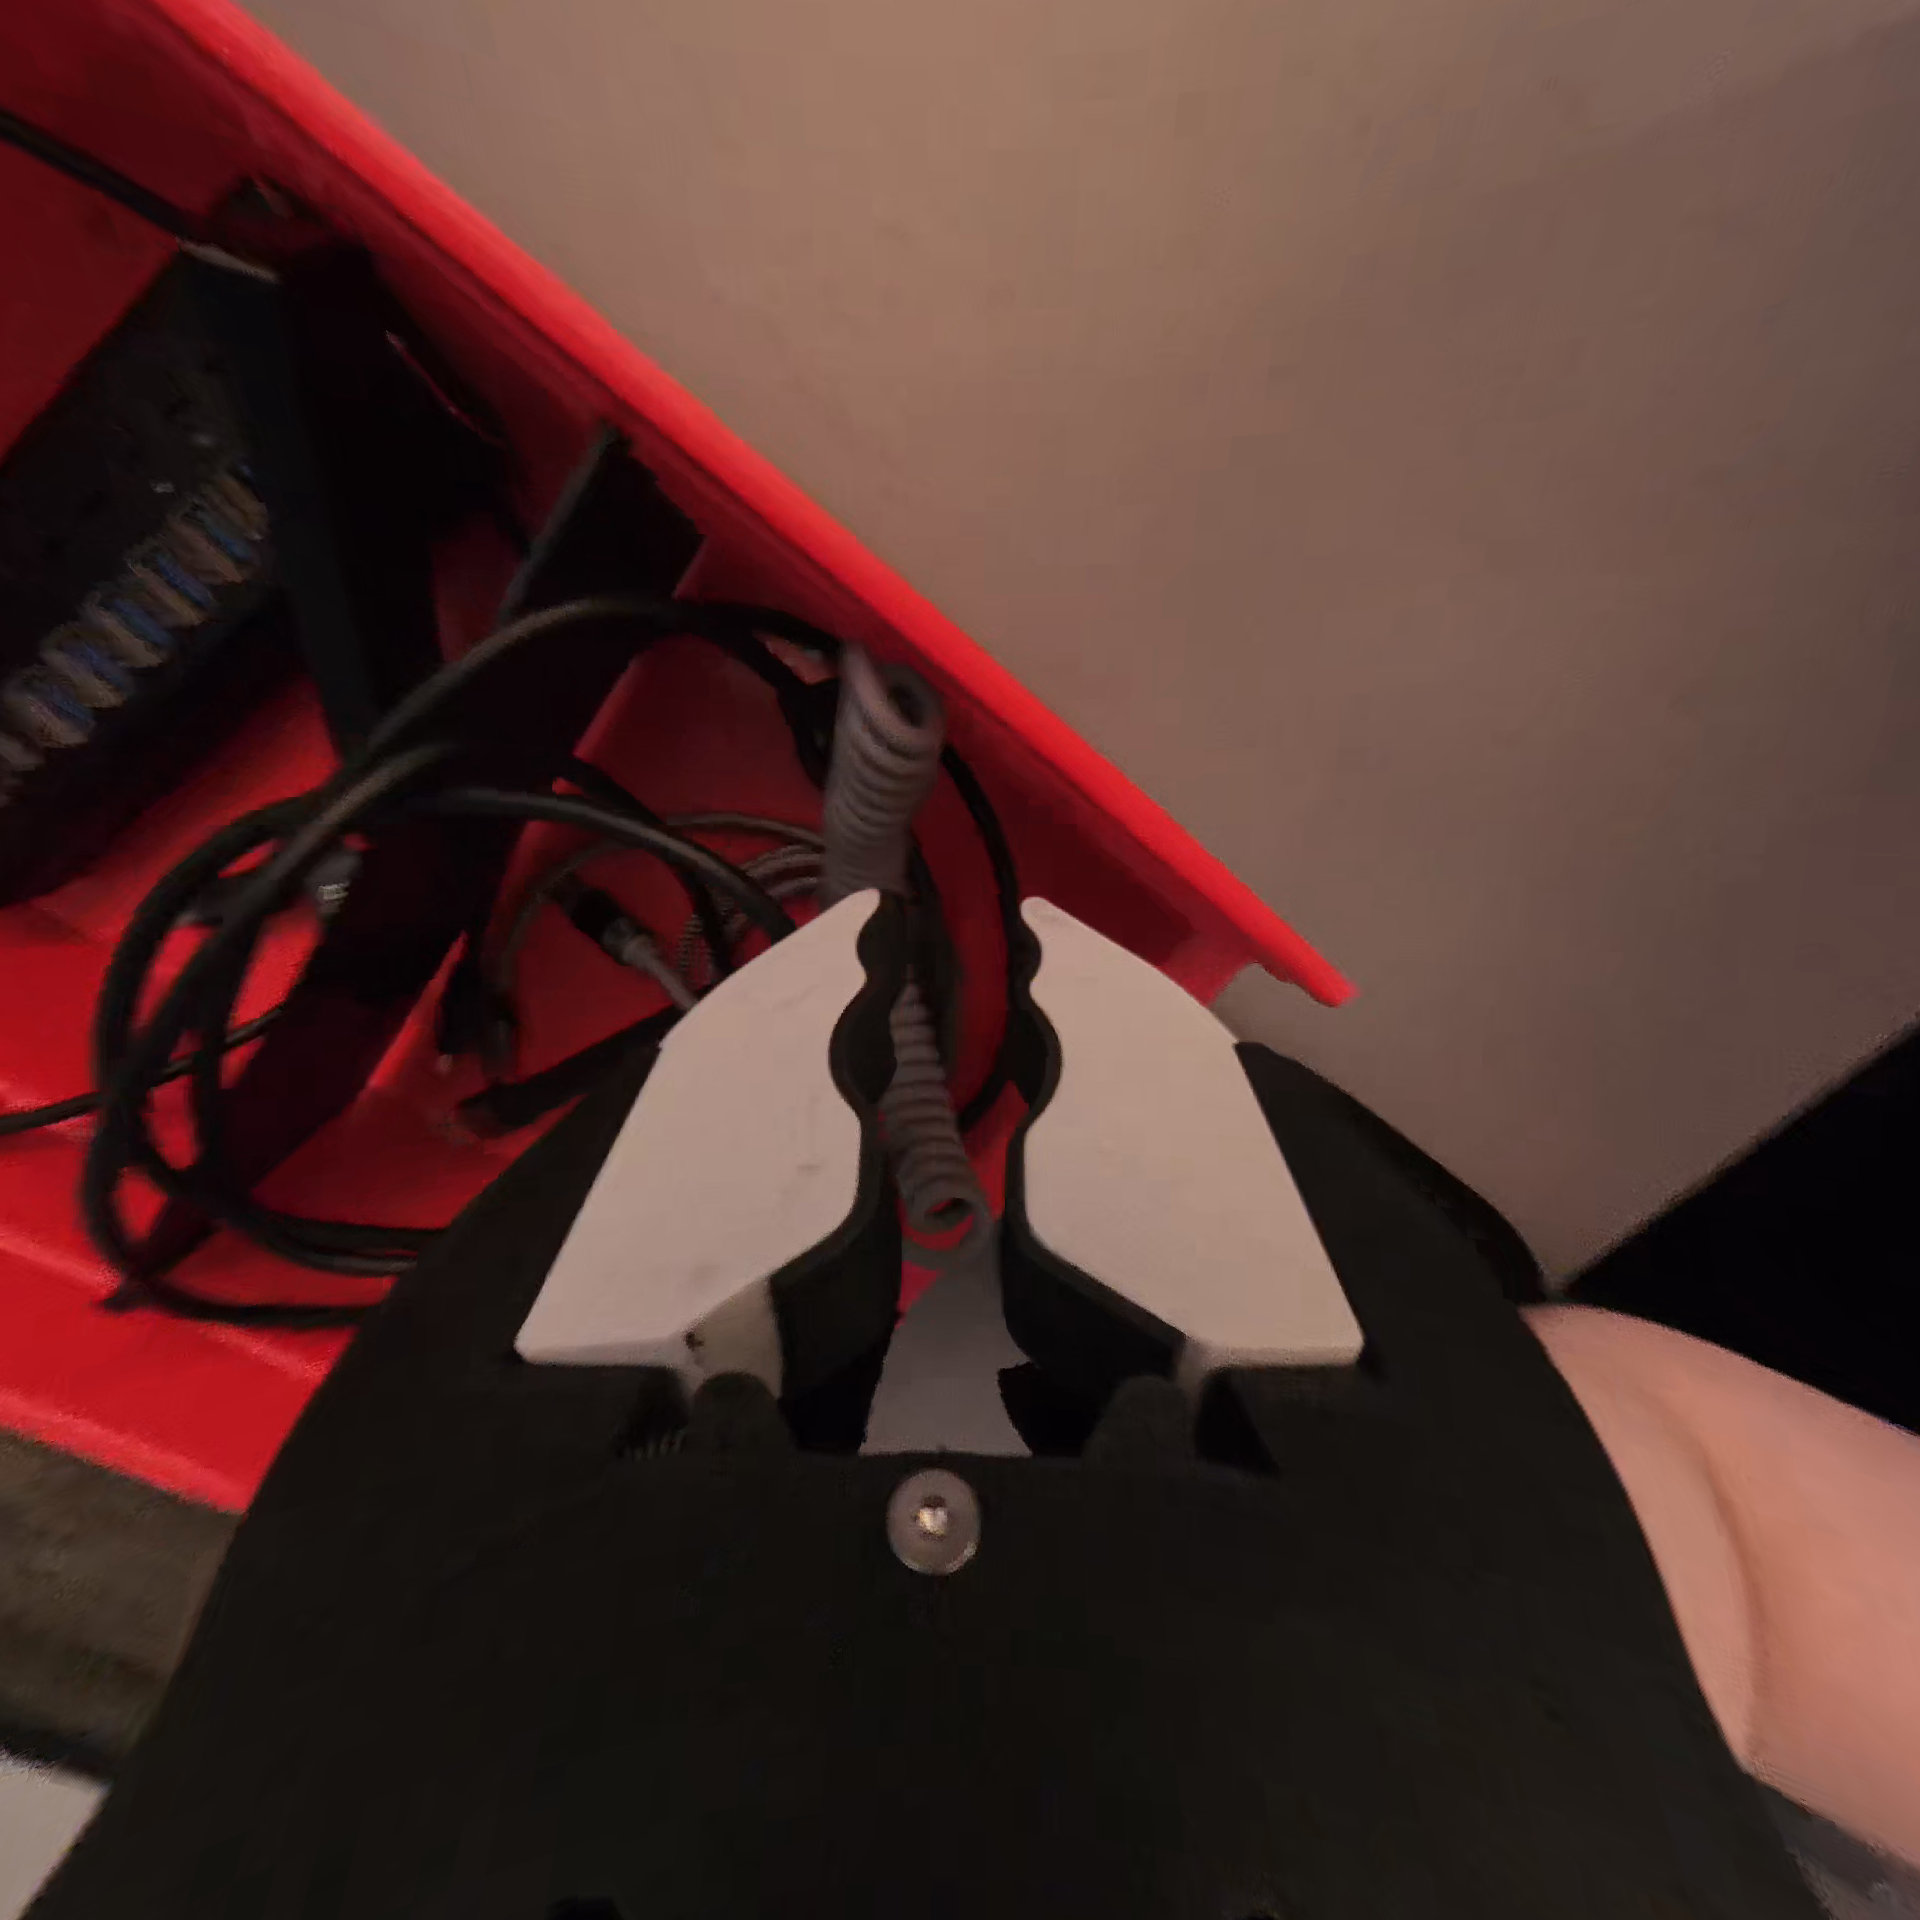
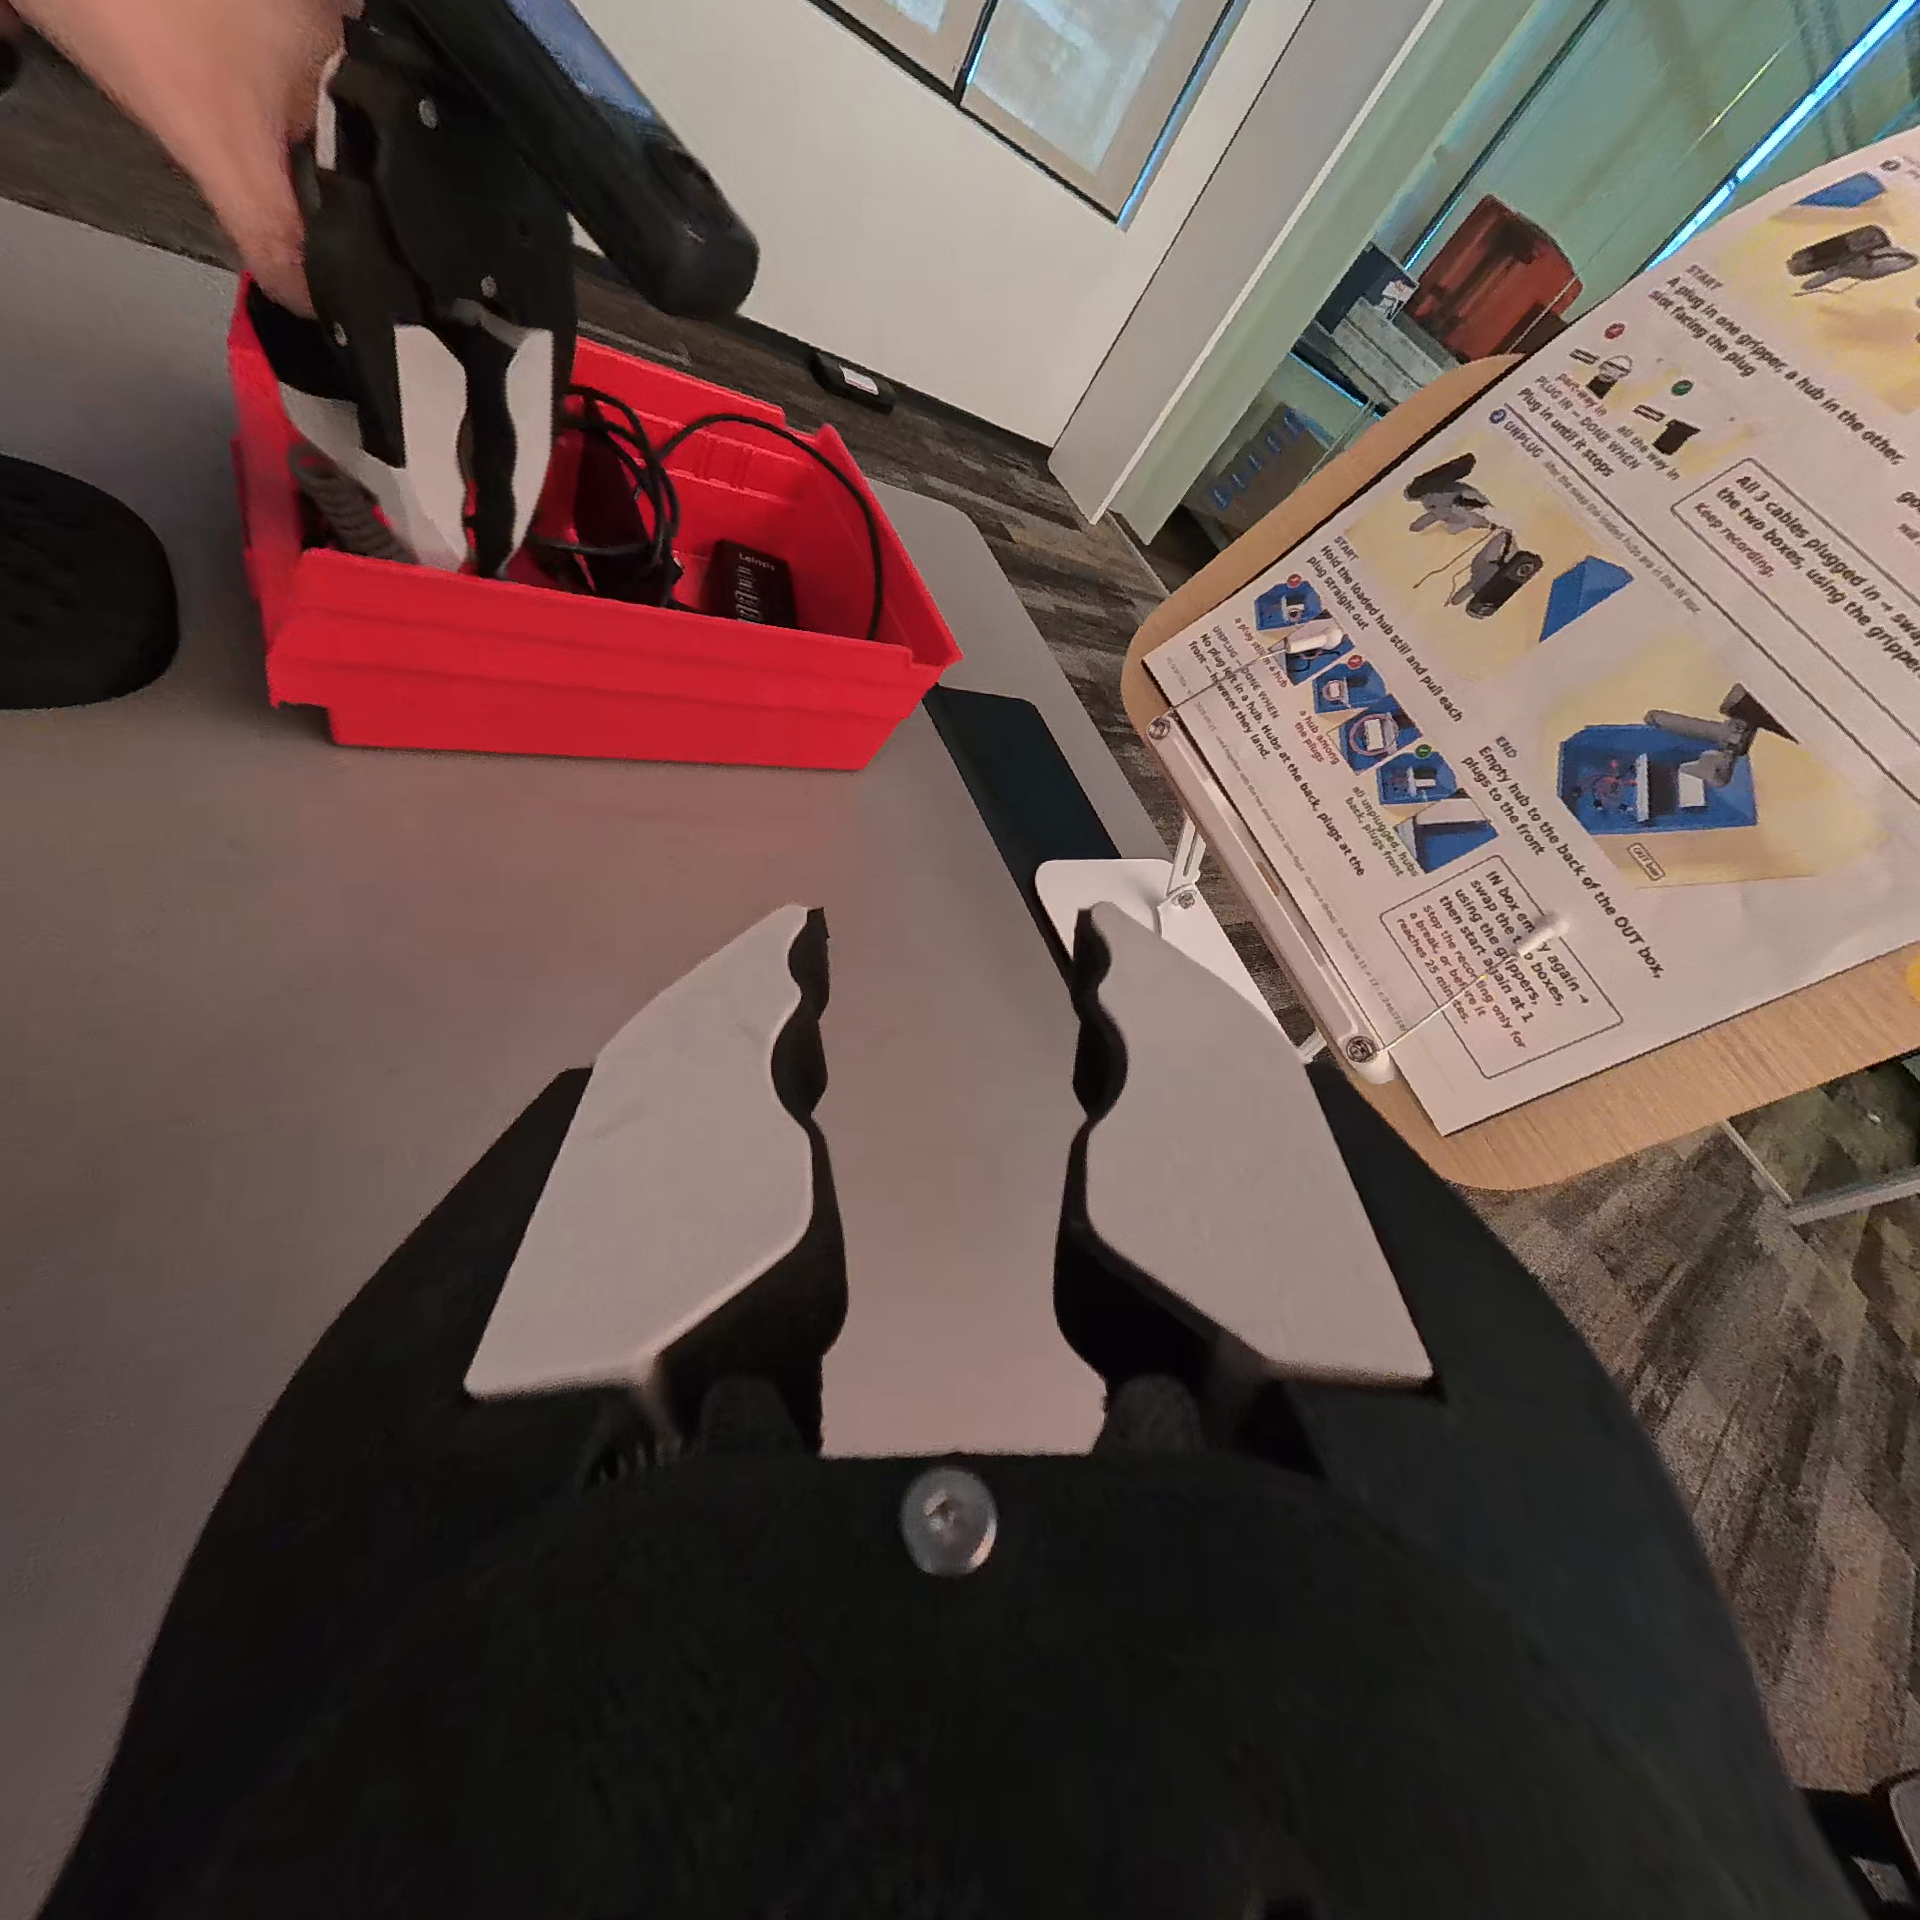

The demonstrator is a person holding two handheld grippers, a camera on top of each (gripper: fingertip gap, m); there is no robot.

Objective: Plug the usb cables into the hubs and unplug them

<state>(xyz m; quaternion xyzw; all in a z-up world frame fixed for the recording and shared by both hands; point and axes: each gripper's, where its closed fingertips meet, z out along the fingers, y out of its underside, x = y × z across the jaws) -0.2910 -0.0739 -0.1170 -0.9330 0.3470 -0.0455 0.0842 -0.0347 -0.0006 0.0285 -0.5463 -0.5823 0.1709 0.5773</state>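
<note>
My left gripper (image 1: 956,914) is inside the red bin (image 1: 727,436) with its jaws apart. A grey coiled cable (image 1: 878,769) runs between the fingers, not clamped. A tangle of black USB cables (image 1: 312,831) lies to the left, and a black hub with a row of blue ports (image 1: 135,582) sits further left. In the right wrist view, my right gripper (image 2: 951,920) is open and empty above the grey table (image 2: 416,883). The left gripper (image 2: 473,551) reaches down into the red bin (image 2: 582,675), where a smaller black hub (image 2: 753,592) lies.
An instruction sheet on a tilted wooden board (image 2: 1558,675) stands at the right, past the table's edge, on a white stand base (image 2: 1122,894). A round black object (image 2: 73,582) sits left of the bin. A person's hand (image 2: 208,125) holds the left gripper. The grippers' ends are close to 30 cm from one another.
</note>
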